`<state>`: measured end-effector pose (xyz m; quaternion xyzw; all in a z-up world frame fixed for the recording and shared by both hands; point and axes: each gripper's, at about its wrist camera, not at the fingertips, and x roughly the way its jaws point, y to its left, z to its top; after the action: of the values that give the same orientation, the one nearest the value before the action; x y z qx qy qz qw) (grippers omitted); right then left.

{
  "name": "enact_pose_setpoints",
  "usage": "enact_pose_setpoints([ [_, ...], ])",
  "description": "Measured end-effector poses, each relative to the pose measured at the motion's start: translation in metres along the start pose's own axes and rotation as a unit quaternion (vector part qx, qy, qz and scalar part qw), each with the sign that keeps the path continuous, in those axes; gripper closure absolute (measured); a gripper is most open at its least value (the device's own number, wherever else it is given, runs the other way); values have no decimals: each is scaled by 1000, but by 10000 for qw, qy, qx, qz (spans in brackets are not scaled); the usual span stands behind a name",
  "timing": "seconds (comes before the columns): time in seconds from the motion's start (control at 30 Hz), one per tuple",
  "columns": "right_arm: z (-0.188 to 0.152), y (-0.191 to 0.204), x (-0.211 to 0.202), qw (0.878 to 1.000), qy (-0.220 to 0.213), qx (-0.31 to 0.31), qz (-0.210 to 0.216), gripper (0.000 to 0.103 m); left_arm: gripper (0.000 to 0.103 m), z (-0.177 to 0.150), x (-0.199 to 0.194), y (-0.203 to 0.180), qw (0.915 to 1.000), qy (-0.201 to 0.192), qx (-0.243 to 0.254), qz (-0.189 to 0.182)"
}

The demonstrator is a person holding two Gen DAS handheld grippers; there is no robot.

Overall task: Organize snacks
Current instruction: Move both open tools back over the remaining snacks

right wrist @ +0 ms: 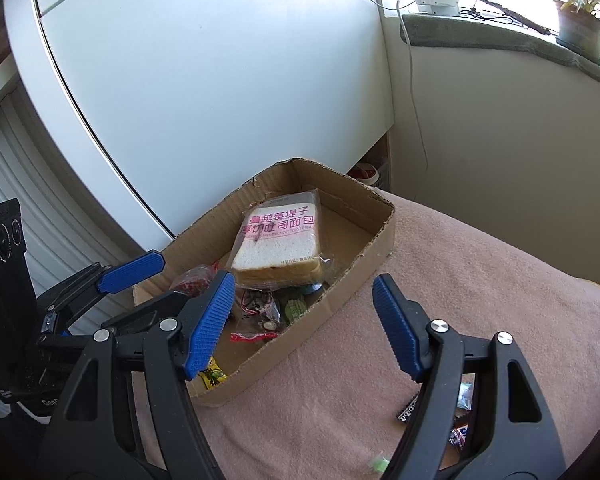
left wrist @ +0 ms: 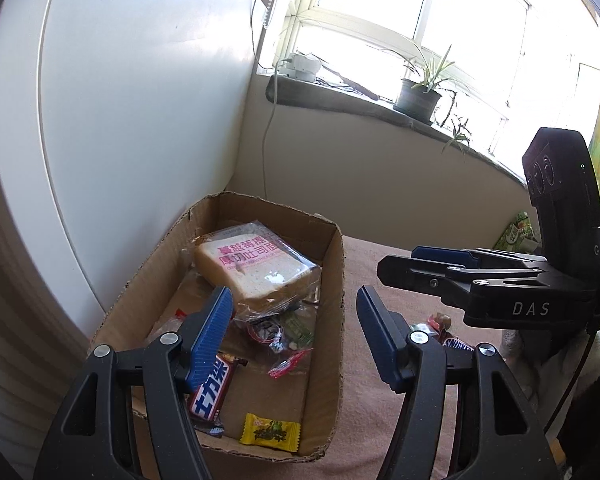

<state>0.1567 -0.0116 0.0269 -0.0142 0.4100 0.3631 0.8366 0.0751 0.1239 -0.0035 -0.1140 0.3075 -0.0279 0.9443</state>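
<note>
Left wrist view: the left gripper (left wrist: 296, 320) hangs over the near end of the cardboard box (left wrist: 328, 360), its blue pads well apart and nothing between them. Inside the box, the bagged toast bread (left wrist: 256, 268) lies toward the far end; the Snickers bar (left wrist: 212, 392) lies at the near left under the left finger, and the yellow candy packet (left wrist: 270, 430) sits against the near wall. Small red and green wrapped sweets (left wrist: 284, 336) lie in the box's middle. To the right of the box, the right gripper (left wrist: 400, 264) hovers above the pink cloth (left wrist: 360, 420), and whether it is open cannot be told from here. A second Snickers wrapper (left wrist: 456, 344) lies on the cloth outside the box.

Right wrist view: the right gripper (right wrist: 304, 328) stands wide open and empty over the box's right wall (right wrist: 340, 296). Loose snack wrappers (right wrist: 460, 432) lie on the cloth, right of the box.
</note>
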Motion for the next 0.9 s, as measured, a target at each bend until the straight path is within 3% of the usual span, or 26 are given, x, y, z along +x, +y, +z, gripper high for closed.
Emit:
enact_pose_setpoints([
  [0.37, -58, -56, -59, 9967, -1, 209, -780, 29, 40, -27, -1, -44, 9990, 155, 262, -314],
  [0.63, -110, -106, -82, 9928, 22, 643, -1009, 29, 40, -56, 11, -76, 9959, 505, 219, -719],
  [0.7, -119, -111, -81, 9928, 106, 628, -1013, 29, 45, -63, 19, -84, 9945, 645, 248, -782],
  [0.9, -133, -112, -73, 9938, 294, 347, -1016, 42, 52, -78, 40, -108, 9902, 992, 382, -911],
])
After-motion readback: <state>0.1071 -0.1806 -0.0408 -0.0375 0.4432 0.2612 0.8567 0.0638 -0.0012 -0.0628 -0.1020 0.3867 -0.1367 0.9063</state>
